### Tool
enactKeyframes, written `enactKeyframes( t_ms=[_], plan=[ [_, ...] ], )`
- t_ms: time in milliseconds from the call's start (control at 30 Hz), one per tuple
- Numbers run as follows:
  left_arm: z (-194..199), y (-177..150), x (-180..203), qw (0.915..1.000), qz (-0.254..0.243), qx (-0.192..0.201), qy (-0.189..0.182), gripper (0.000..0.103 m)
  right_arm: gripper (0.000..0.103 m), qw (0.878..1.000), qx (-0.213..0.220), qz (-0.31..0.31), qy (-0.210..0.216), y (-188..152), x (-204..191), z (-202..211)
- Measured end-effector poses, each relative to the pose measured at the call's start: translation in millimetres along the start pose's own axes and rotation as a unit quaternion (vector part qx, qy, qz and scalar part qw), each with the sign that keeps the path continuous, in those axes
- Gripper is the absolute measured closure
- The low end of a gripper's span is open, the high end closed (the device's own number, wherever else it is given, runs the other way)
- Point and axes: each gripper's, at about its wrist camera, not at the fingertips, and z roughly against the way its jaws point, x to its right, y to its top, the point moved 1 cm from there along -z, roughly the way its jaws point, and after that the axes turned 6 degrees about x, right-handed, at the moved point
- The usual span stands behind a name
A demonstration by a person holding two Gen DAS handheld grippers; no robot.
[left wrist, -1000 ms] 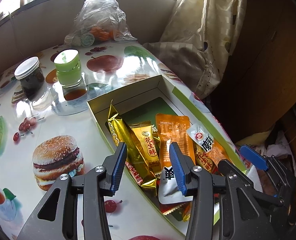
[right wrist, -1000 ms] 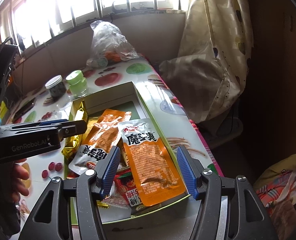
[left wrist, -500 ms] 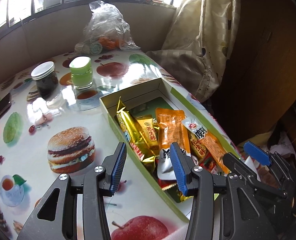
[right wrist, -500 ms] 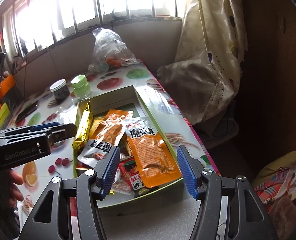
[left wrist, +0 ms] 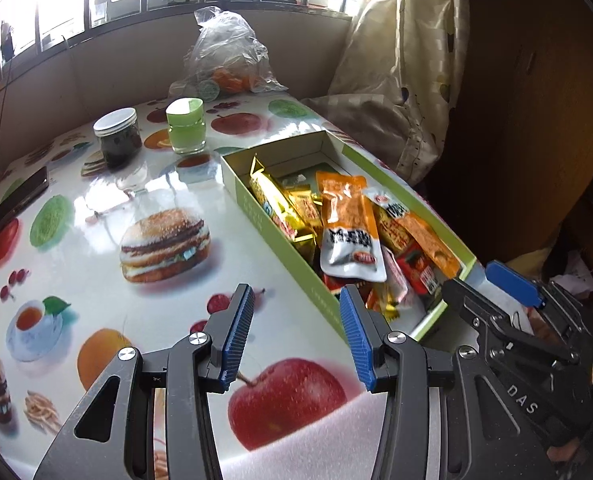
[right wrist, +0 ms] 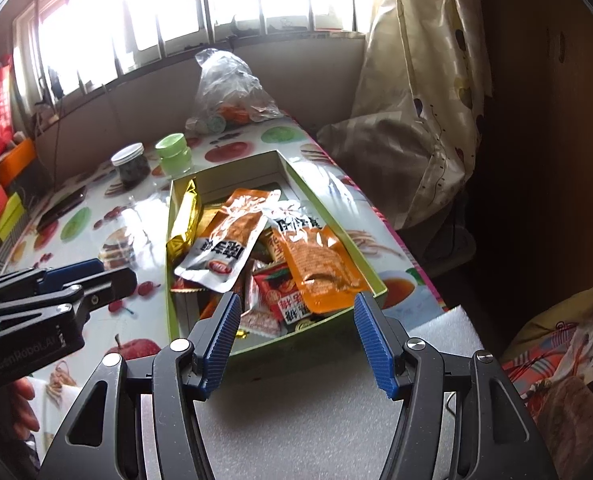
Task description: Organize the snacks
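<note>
Though heaped every which way, the snack packets [left wrist: 348, 232] are easy to tell apart: two long orange pouches with silver ends, gold foil bars along the left wall, and small red sachets underneath. They all lie inside a shallow green box [left wrist: 280, 240] with a white lining, which sits on the right part of the table [left wrist: 96, 280], its far end bare. Print on the pouches is too small and glare-struck to read, and the lower packets are mostly covered by those on top. Both grippers hang near the box's near end, holding nothing. On the left gripper [left wrist: 296, 332] the blue pads stand moderately apart above the fruit-and-burger tablecloth; those of the right gripper [right wrist: 296, 336] are spread wider, over a white foam sheet [right wrist: 316, 392]. Behind the box stand a dark jar [left wrist: 116, 136] with a white lid and a green jar [left wrist: 185, 126]. A clear plastic bag [left wrist: 228, 60] by the wall holds something orange, hard to make out.
</note>
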Motion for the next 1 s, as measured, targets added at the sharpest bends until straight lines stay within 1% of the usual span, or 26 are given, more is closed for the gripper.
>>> enactKeyframes(
  t_ms=[133,233,433,533,733,1000],
  plan=[
    [5,-18,-1,1.0,0.003,-0.005,0.003,0.057,0.044,1.0,-0.004,0.0,-0.003,-10,-1,5],
    [7,-28,0,0.9999,-0.004,-0.009,0.008,0.057,0.044,1.0,-0.005,-0.004,-0.004,-16,-1,8],
    [14,-46,0,0.9998,-0.004,-0.006,0.018,0.057,0.044,1.0,-0.008,0.0,-0.006,-28,-5,15],
    [14,-56,0,0.9996,-0.007,-0.017,0.02,0.057,0.044,1.0,-0.013,0.0,-0.011,-34,-7,17],
    [13,-71,-1,0.9994,0.0,-0.029,0.021,0.057,0.044,0.999,-0.025,0.004,-0.021,-48,-9,17],
    [10,-81,-1,0.999,0.005,-0.041,0.017,0.057,0.044,0.998,-0.041,0.017,-0.038,-65,-16,16]
  ],
)
